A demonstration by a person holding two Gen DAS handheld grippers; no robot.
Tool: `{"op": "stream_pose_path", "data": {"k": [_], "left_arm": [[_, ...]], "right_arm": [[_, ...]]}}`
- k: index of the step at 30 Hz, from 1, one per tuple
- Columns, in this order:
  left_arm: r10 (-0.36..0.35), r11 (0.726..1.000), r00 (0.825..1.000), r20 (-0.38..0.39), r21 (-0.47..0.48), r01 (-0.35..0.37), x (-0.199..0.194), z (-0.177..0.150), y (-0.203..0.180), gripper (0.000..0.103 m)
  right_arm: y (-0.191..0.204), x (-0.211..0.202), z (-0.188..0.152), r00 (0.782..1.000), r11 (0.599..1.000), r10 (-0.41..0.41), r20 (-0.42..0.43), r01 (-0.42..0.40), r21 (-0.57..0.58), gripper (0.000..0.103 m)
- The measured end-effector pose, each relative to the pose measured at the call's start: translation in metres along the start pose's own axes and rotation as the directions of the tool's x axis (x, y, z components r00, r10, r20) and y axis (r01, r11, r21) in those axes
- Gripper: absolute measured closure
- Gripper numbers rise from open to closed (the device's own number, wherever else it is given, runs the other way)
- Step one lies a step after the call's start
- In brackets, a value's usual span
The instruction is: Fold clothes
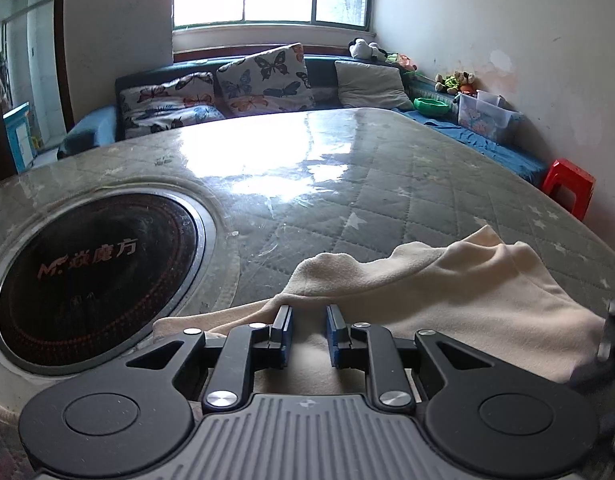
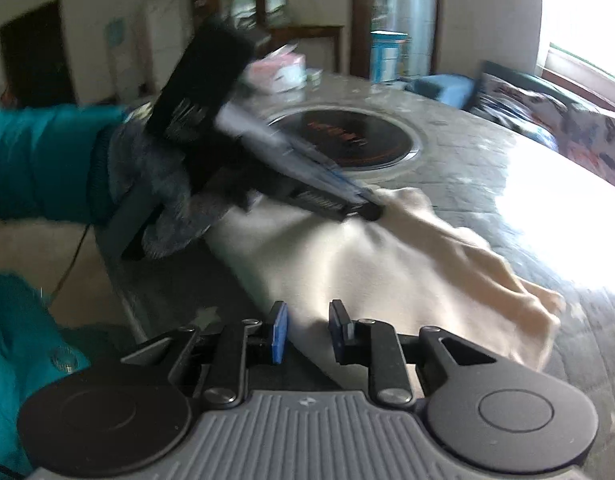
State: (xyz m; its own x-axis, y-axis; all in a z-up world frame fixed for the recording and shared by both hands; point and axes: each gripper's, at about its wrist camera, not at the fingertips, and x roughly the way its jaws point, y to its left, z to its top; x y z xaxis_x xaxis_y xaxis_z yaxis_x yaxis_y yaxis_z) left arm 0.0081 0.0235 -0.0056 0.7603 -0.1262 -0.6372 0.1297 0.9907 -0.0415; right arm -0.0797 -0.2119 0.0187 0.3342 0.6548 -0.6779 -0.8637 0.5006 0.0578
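Both tools sit low over the cloth: left tool [image 1: 307,330] has its jaws a narrow gap apart with cream fabric lying between and under them, but we cannot tell if the pads pinch it; same for the right tool [image 2: 307,332], jaws slightly parted at the cloth's near edge.

Surface [image 1: 387,184] is a round quilted top under clear film, with a dark cooktop [image 1: 95,276] set into it. Cloth [image 2: 387,264] lies bunched and creased near our edge of the surface, beside the cooktop, partly flattened.

We judge the step as early: taking hold of the near edge to spread or start a fold. Next move calls for a firm pinch by both tools, then an even lift and carry across so the creases pull out.
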Motion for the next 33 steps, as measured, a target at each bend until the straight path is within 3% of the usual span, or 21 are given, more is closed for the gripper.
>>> {"op": "stream_pose_path", "data": {"k": [6,11,15,23,30,33], "left_arm": [[0.011,1.000,1.000,0.003,0.011,-0.011,0.000,-0.002,-0.003,0.083],[0.009,1.000,1.000,0.001,0.010,-0.009,0.000,-0.002,-0.003,0.083],[0.010,1.000,1.000,0.000,0.013,-0.010,0.000,-0.002,-0.003,0.082],[0.012,1.000,1.000,-0.001,0.012,-0.012,0.001,-0.002,-0.003,0.082],[0.004,1.000,1.000,0.002,0.007,-0.004,0.000,-0.002,-0.002,0.081],[-0.017,1.000,1.000,0.002,-0.006,0.017,-0.003,-0.002,0.000,0.072]], "right_arm": [[-0.053,-0.006,0.006,0.983,0.968,-0.179,0.027,0.171,0.185,0.081],[-0.101,0.007,-0.006,0.966,0.919,-0.258,-0.022,0.253,0.302,0.083],[-0.109,0.005,-0.012,0.965,0.910,-0.261,-0.019,0.253,0.328,0.083],[-0.095,0.022,0.022,0.981,0.941,-0.196,0.004,0.187,0.281,0.087],[-0.105,0.049,0.029,0.972,0.927,-0.232,-0.036,0.232,0.293,0.092],[-0.102,0.042,0.029,0.972,0.926,-0.235,-0.010,0.227,0.301,0.091]]}}
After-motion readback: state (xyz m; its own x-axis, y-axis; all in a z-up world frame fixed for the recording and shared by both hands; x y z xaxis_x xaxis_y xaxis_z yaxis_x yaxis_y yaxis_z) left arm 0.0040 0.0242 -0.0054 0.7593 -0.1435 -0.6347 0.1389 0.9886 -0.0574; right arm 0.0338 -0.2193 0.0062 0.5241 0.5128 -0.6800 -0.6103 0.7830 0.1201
